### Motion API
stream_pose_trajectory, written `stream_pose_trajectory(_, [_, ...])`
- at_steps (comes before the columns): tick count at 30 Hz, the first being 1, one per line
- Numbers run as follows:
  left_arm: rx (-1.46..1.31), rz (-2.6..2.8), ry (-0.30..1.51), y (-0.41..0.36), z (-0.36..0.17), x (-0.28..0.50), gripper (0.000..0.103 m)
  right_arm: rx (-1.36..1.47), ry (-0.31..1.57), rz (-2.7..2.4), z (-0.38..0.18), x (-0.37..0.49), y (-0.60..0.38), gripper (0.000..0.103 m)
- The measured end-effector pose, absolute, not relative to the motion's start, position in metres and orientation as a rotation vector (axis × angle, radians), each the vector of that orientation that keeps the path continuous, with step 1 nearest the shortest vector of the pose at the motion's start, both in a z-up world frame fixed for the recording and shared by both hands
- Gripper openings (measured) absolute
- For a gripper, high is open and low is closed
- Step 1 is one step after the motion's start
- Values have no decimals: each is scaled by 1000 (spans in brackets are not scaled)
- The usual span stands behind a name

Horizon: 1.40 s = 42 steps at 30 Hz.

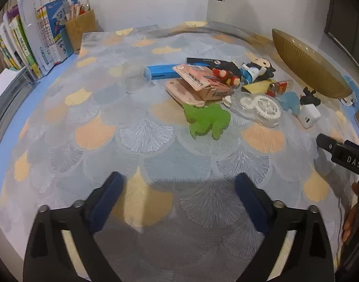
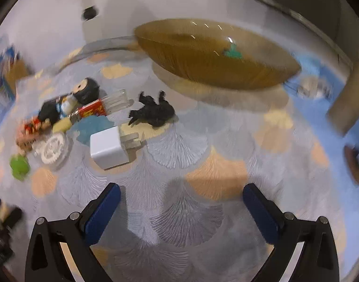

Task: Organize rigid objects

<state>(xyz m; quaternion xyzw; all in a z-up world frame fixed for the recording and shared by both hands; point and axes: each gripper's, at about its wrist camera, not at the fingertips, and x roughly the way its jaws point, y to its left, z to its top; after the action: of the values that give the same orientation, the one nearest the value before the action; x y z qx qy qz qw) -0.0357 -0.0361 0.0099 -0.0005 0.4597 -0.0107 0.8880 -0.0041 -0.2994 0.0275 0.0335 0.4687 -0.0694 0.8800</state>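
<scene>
From my left wrist view, the left tongs (image 1: 178, 183) stand spread wide, empty; the toy pile (image 1: 217, 87) lies well ahead. From my right, the right tongs (image 2: 181, 193) gape, empty; white charger (image 2: 107, 151) ahead-left, brown bowl (image 2: 261, 75) beyond.

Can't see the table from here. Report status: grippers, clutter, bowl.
Left gripper and right gripper open, empty, over bare tablecloth. Clutter pile unsorted, white charger nearest the right. Gold bowl holds one small teal piece. Path clear.
</scene>
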Motion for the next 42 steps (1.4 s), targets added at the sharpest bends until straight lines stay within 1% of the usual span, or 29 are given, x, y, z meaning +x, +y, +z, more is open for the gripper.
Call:
stream_pose_trajectory(3, [-3, -23, 958, -37, 9, -36, 102, 53, 963, -138, 26, -6, -298, 103])
stream_pose_trajectory(42, [-3, -17, 953, -36, 9, -35, 103, 50, 965, -136, 27, -7, -295, 103])
